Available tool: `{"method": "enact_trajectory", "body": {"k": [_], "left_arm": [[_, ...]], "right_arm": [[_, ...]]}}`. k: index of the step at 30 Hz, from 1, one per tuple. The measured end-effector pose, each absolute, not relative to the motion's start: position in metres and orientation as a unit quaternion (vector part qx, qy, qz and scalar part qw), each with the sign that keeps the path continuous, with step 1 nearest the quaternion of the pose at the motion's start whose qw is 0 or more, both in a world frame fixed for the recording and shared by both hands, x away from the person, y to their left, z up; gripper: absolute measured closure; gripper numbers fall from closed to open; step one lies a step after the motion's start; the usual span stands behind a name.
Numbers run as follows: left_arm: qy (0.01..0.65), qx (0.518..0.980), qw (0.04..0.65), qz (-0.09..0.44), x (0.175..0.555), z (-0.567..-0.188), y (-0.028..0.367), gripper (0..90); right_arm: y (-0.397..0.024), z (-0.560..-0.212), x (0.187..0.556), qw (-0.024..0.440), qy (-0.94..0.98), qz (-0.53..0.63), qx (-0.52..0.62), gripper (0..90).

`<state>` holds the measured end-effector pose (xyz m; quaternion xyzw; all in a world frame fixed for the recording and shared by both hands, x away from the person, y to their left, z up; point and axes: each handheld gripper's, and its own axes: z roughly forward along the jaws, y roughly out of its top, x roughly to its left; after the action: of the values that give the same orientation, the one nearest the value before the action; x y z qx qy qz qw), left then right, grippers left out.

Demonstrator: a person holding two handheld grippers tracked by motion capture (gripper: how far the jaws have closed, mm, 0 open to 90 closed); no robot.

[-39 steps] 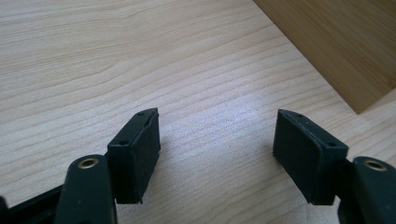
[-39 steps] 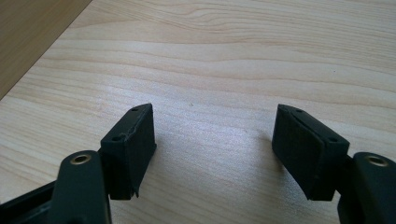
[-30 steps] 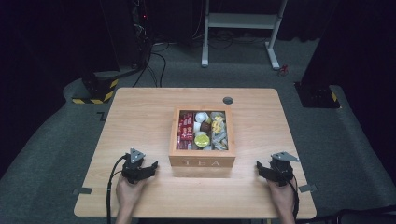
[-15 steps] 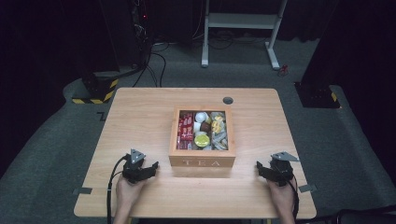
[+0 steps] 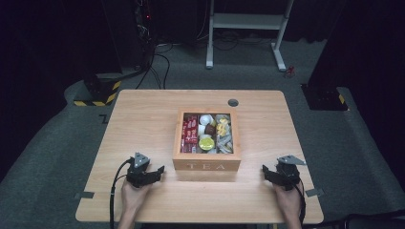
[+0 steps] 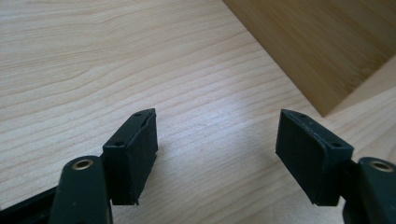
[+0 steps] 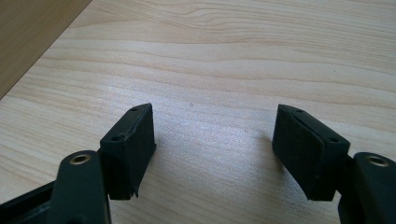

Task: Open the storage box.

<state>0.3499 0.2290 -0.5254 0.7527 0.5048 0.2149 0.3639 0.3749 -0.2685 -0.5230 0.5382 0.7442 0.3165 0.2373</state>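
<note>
An open wooden box marked TEA point(image 5: 206, 165) stands in the middle of the light wooden table point(image 5: 143, 119), with red packets, round pods and wrapped sachets inside. To the box's left, near the front edge, my left gripper point(image 5: 157, 171) rests low, open and empty; its own view shows bare wood between the jaws point(image 6: 215, 149) and a box corner point(image 6: 322, 56) at upper right. On the other side of the box my right gripper point(image 5: 265, 172) is open too, nothing between its jaws point(image 7: 214, 149), with the box wall point(image 7: 28, 32) at upper left.
A round grey cable hole point(image 5: 233, 102) sits near the table's far edge. Beyond the table are a white desk frame point(image 5: 248, 24), cables on the grey floor and a yellow-black striped base point(image 5: 98, 93). Tape tabs mark the table's front corners.
</note>
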Motion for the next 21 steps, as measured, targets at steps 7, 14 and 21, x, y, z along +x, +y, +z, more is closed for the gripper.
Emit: {"method": "enact_trajectory", "body": {"k": [7, 14, 21], "left_arm": [[0.488, 0.757, 0.386, 0.199, 0.341, -0.521, 0.226, 32.3], [0.474, 0.756, 0.414, 0.181, 0.333, -0.515, 0.225, 33.3], [0.452, 0.767, 0.424, 0.166, 0.327, -0.512, 0.217, 35.7]], "right_arm": [[-0.268, -0.523, 0.375, 0.237, 0.744, 0.316, 0.539, 29.8], [-0.268, -0.523, 0.375, 0.237, 0.744, 0.316, 0.539, 29.8], [-0.268, -0.523, 0.375, 0.237, 0.744, 0.316, 0.539, 29.8]]}}
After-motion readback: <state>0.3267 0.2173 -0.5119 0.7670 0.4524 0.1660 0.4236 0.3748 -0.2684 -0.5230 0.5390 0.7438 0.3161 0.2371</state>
